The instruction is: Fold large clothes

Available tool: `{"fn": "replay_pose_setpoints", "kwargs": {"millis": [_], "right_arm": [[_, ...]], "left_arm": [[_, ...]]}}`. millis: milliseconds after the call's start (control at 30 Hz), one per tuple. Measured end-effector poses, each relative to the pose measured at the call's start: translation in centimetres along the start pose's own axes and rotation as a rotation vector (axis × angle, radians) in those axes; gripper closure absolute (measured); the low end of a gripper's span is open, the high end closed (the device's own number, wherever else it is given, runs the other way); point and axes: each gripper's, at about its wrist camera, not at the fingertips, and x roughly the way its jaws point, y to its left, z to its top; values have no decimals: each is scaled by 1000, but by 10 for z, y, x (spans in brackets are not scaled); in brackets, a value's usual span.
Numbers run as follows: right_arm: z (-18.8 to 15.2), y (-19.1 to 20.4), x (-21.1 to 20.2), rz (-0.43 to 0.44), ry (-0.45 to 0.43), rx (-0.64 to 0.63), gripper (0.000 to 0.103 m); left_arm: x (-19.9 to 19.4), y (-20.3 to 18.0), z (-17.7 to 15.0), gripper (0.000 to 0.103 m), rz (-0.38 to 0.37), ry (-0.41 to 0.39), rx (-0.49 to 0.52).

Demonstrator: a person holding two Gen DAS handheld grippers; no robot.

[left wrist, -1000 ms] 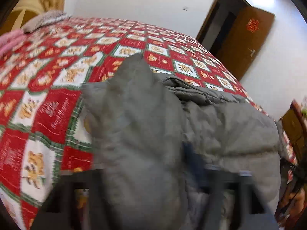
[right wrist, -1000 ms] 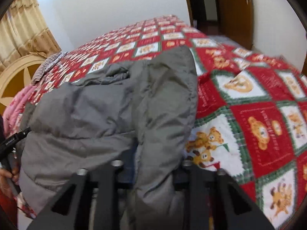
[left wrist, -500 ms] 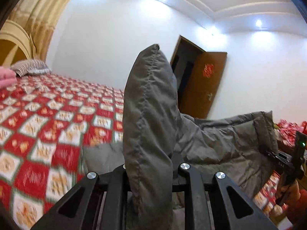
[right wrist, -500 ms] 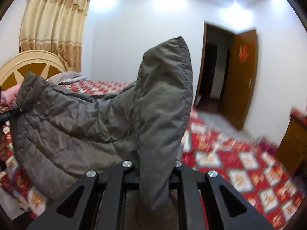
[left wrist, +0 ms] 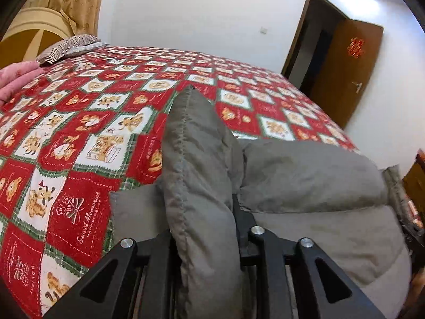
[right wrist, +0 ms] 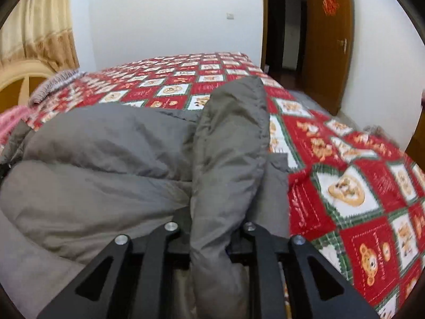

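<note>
A large grey padded jacket [left wrist: 313, 183] lies on a bed with a red, white and green patchwork quilt [left wrist: 79, 122]. My left gripper [left wrist: 204, 228] is shut on a thick fold of the jacket's left edge, which stands up between its jaws. My right gripper [right wrist: 215, 226] is shut on a fold of the jacket [right wrist: 101, 159] at its right edge, also standing up between the jaws. The jacket's bulk sags between the two grippers onto the quilt [right wrist: 358, 186]. The fingertips are hidden by fabric.
A striped pillow [left wrist: 69, 47] and a pink blanket [left wrist: 16, 77] lie by the cream headboard [left wrist: 29, 34]. An open brown door [left wrist: 348, 69] is at the right, also seen in the right wrist view [right wrist: 329, 32]. A wooden cabinet [left wrist: 417, 183] stands near the bed's corner.
Both grippers lifted the jacket high off the bed half a second ago and have now lowered it back onto the quilt, keeping their grip.
</note>
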Motion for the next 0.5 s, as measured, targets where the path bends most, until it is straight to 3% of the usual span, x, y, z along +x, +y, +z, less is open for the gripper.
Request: {"fn": "replay_pose_setpoints", "kwargs": {"millis": [100,267,367,433,500], "right_arm": [[-3,7,8,-44,37,-33,81],[-10,-14,13,33,75,46,81],[-12,-10,10,26,71,40,79],[-11,-8,5,26,77,34,76],[-5,-13,-7,49,113,27,66]], "left_arm": [[11,4,-3,72,3,31,-28],[16,-6,-10,67,47,66,-9],[12,-13,-12,59,93,64,13],[10,-7,-12,54,75,78,0],[0,7,-8,54,6,133,-47]]}}
